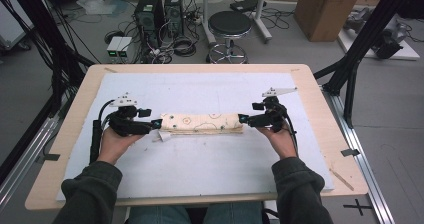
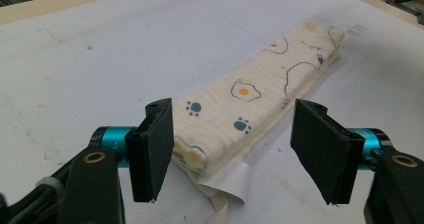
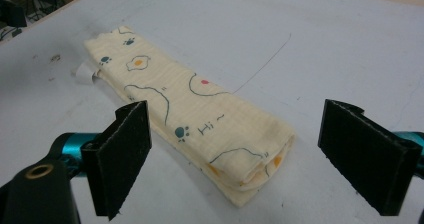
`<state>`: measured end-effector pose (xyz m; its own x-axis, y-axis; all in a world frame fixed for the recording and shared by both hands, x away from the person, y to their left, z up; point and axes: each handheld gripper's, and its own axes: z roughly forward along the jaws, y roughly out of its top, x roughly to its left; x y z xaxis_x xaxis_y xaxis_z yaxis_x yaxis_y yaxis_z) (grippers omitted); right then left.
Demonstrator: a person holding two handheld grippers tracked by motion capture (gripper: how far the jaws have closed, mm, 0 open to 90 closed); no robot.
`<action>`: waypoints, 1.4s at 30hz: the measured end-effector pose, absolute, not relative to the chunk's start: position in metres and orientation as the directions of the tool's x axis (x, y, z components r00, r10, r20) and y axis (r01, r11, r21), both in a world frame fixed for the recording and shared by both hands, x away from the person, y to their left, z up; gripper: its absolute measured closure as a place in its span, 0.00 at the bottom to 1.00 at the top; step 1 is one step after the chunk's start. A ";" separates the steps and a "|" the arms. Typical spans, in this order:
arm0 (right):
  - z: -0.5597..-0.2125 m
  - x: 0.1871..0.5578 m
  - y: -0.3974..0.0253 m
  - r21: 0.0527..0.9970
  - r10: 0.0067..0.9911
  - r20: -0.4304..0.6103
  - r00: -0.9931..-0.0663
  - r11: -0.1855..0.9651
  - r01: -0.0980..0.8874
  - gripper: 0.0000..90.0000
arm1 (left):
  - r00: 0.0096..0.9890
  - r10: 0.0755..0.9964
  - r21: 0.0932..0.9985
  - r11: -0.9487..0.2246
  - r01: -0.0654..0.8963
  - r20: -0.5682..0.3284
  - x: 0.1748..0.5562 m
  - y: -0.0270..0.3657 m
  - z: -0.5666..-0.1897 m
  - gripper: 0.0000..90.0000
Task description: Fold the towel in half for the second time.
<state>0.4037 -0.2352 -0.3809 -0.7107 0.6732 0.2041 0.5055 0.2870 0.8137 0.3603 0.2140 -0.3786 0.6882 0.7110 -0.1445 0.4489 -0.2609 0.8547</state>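
Observation:
A cream cloth [image 1: 201,122] printed with fried eggs and paw prints lies folded into a long narrow strip across the middle of the white mat [image 1: 210,169]. A white label [image 2: 231,180] sticks out at its left end. My left gripper [image 1: 156,124] is open at that left end [image 2: 200,151], jaws standing on either side of it. My right gripper [image 1: 243,118] is open at the cloth's right end [image 3: 255,171], which lies between its jaws. Neither gripper holds the cloth.
The mat covers most of a wooden table [image 1: 305,71]. Beyond the table stand a black stool [image 1: 229,26], computer towers [image 1: 159,11], cables on the floor and a cardboard box [image 1: 325,9]. A black frame post [image 1: 365,39] rises at the right.

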 end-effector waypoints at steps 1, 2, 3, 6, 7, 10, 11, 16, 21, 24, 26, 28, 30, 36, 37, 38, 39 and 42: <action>-0.380 0.403 -0.235 0.816 0.672 0.200 -0.714 0.290 0.501 0.14 | 0.691 0.710 0.854 -0.269 0.446 -0.138 0.359 0.214 -0.378 0.38; -0.379 0.401 -0.234 0.815 0.671 0.197 -0.715 0.294 0.500 0.14 | 0.692 0.709 0.853 -0.272 0.445 -0.135 0.358 0.214 -0.378 0.37; -0.379 0.400 -0.234 0.816 0.668 0.193 -0.718 0.297 0.496 0.14 | 0.692 0.709 0.852 -0.273 0.446 -0.135 0.357 0.214 -0.377 0.37; -0.377 0.397 -0.234 0.818 0.665 0.182 -0.724 0.306 0.486 0.14 | 0.698 0.707 0.853 -0.288 0.436 -0.118 0.352 0.214 -0.376 0.36; -0.377 0.397 -0.234 0.818 0.666 0.181 -0.724 0.307 0.487 0.14 | 0.697 0.707 0.857 -0.282 0.433 -0.119 0.351 0.214 -0.376 0.36; -0.376 0.395 -0.235 0.817 0.662 0.185 -0.726 0.307 0.488 0.14 | 0.695 0.709 0.855 -0.283 0.434 -0.119 0.347 0.217 -0.379 0.36; -0.375 0.394 -0.235 0.819 0.662 0.181 -0.728 0.309 0.484 0.14 | 0.697 0.708 0.854 -0.286 0.434 -0.116 0.346 0.218 -0.380 0.35; -0.374 0.389 -0.235 0.818 0.661 0.169 -0.731 0.320 0.478 0.14 | 0.691 0.713 0.858 -0.275 0.434 -0.120 0.340 0.222 -0.381 0.35; -0.378 0.384 -0.238 0.824 0.658 0.173 -0.733 0.311 0.474 0.14 | 0.695 0.710 0.866 -0.273 0.418 -0.112 0.333 0.225 -0.379 0.34; -0.381 0.381 -0.240 0.825 0.658 0.177 -0.732 0.307 0.475 0.14 | 0.690 0.716 0.865 -0.277 0.420 -0.106 0.330 0.226 -0.382 0.34; -0.382 0.379 -0.241 0.823 0.662 0.178 -0.728 0.305 0.478 0.14 | 0.685 0.721 0.864 -0.272 0.423 -0.108 0.327 0.228 -0.384 0.33; -0.383 0.378 -0.241 0.821 0.658 0.179 -0.732 0.310 0.480 0.14 | 0.681 0.723 0.866 -0.264 0.426 -0.114 0.325 0.229 -0.386 0.33; -0.383 0.376 -0.241 0.821 0.657 0.171 -0.734 0.316 0.475 0.14 | 0.681 0.723 0.864 -0.264 0.429 -0.117 0.323 0.230 -0.387 0.33; -0.386 0.370 -0.243 0.823 0.655 0.164 -0.738 0.321 0.468 0.14 | 0.680 0.725 0.867 -0.263 0.422 -0.111 0.317 0.232 -0.388 0.32; -0.387 0.370 -0.244 0.823 0.656 0.166 -0.737 0.319 0.469 0.14 | 0.679 0.726 0.866 -0.265 0.423 -0.110 0.316 0.233 -0.388 0.32; -0.388 0.369 -0.245 0.822 0.656 0.167 -0.736 0.320 0.472 0.14 | 0.680 0.725 0.867 -0.262 0.423 -0.112 0.315 0.233 -0.388 0.32; -0.389 0.368 -0.245 0.821 0.656 0.168 -0.736 0.321 0.473 0.14 | 0.676 0.728 0.868 -0.258 0.424 -0.113 0.314 0.234 -0.388 0.32; -0.392 0.365 -0.247 0.819 0.657 0.167 -0.735 0.323 0.474 0.14 | 0.676 0.728 0.870 -0.257 0.420 -0.111 0.311 0.235 -0.388 0.32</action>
